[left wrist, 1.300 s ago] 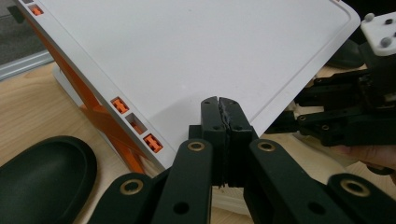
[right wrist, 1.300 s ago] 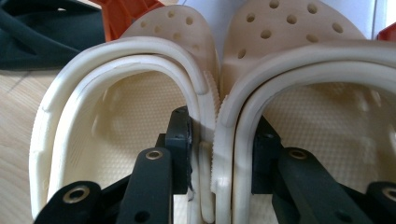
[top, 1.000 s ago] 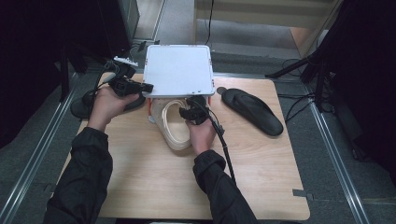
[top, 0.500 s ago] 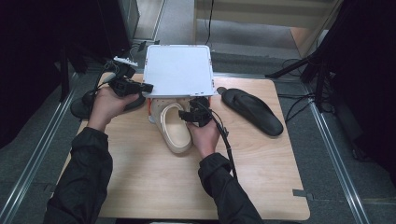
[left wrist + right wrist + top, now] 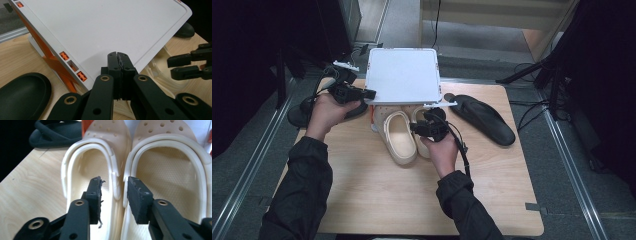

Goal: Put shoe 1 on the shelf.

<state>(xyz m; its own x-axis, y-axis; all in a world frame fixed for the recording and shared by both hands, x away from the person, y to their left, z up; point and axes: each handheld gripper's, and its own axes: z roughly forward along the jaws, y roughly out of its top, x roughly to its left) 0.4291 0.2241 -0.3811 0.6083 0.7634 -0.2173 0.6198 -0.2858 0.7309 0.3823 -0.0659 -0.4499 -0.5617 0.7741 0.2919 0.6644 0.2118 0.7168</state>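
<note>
Two cream clogs (image 5: 399, 142) side by side near the middle of the desk (image 5: 412, 200), heels toward the person, perforated toes tucked under a raised white lid (image 5: 403, 75). Moulded foam by the look of it: probably light, springy, slightly grippy, not fragile, with thick rolled rims that give under pressure and recover.

Right gripper (image 5: 428, 125) low over the heel end of the pair. Seen from its own camera, fingers (image 5: 96, 192) partly spread and just now closing, one dipping into each shoe, with the two touching inner walls between them and no clear contact yet. Best hold likely right there: both inner rims pinched together, so that the pair lifts as one. Some risk of one shoe sagging or twisting out, since foam flexes and the grip sits off-centre.

Left gripper (image 5: 357, 94) at the lid's near left corner, fingers (image 5: 117, 58) pressed together on the thin edge, propping the lid up at a tilt. Orange hinge pieces (image 5: 63, 56) along the lid's underside. Stiff plastic, apparently light, but smooth, and liable to drop onto the toes if the pinch slips.

Room to move: plenty of bare wood toward the person. Less to the sides, with one black sandal (image 5: 484, 117) lying to the right, well apart from the clogs, and another black sandal (image 5: 299, 115) at the left desk edge beneath the left hand. Little clearance above the toes, so sliding or lifting back toward the person looks safest.
</note>
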